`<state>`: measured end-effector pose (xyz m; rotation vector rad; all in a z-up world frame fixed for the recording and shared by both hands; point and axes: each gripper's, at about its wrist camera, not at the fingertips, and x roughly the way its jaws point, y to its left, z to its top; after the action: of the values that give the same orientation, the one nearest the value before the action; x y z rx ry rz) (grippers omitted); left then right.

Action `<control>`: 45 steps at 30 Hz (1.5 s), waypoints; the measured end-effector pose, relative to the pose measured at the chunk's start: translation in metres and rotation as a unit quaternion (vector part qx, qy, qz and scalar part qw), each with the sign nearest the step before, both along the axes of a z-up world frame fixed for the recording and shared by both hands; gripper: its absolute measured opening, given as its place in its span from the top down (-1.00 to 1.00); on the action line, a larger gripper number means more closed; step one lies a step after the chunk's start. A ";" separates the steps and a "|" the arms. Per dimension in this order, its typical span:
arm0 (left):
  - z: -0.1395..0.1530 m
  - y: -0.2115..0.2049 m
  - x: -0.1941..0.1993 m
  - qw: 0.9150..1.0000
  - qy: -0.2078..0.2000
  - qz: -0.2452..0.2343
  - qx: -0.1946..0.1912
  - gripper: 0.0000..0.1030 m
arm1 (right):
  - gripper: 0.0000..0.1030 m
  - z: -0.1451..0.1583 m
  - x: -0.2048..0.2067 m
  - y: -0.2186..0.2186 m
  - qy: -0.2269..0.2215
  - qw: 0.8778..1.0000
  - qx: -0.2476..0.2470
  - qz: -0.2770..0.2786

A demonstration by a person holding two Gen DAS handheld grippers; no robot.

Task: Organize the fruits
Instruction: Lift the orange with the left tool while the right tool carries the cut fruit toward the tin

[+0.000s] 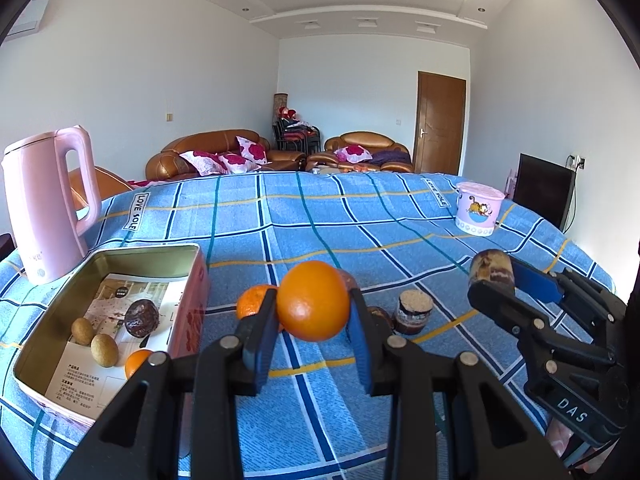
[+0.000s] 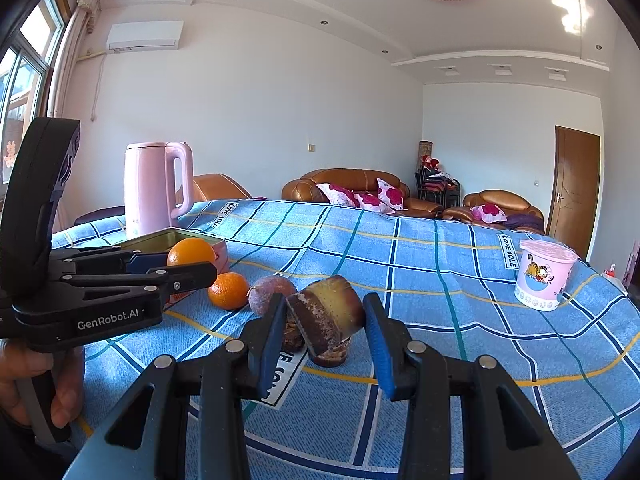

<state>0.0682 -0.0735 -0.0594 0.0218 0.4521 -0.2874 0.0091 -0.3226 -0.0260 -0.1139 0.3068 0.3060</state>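
Observation:
My left gripper [image 1: 314, 320] is shut on an orange [image 1: 313, 300] and holds it above the blue checked tablecloth, just right of the open tin box [image 1: 192, 280]. The box holds two kiwis [image 1: 104, 350], a dark round fruit [image 1: 142, 318] and a small orange [image 1: 137, 362]. My right gripper [image 2: 326, 328] is shut on a brown and yellow cut stalk piece [image 2: 326, 316], lifted off the cloth. It also shows in the left wrist view [image 1: 492, 270]. On the cloth lie a small orange [image 2: 229, 290], a purplish round fruit [image 2: 272, 294] and another brown stalk piece [image 1: 414, 312].
A pink kettle [image 1: 48, 204] stands behind the box at the left. A pink cartoon cup [image 1: 478, 208] stands at the far right of the table. Sofas, chairs and a door lie beyond the table edge.

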 end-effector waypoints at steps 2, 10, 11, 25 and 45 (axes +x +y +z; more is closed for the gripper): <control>0.001 0.000 -0.001 1.000 -0.003 0.000 0.000 0.31 | 0.20 0.000 -0.001 0.000 -0.002 1.000 0.000 0.000; 0.002 -0.001 -0.006 1.000 -0.018 -0.001 0.000 0.31 | 0.20 0.001 -0.004 0.000 -0.015 1.000 0.000 0.000; 0.003 -0.001 -0.007 1.000 -0.020 -0.002 0.000 0.31 | 0.20 0.001 -0.005 0.000 -0.017 1.000 0.000 0.000; 0.007 0.000 -0.019 0.999 -0.050 0.003 0.002 0.31 | 0.20 0.001 -0.009 0.000 -0.028 1.000 0.001 0.008; 0.036 0.104 -0.010 0.995 -0.023 0.092 -0.030 0.31 | 0.20 0.066 -0.003 0.060 -0.019 0.994 -0.004 0.112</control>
<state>0.0582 0.0310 -0.0232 -0.0714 0.3967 -0.1184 0.0061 -0.2630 0.0397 -0.1616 0.2583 0.5243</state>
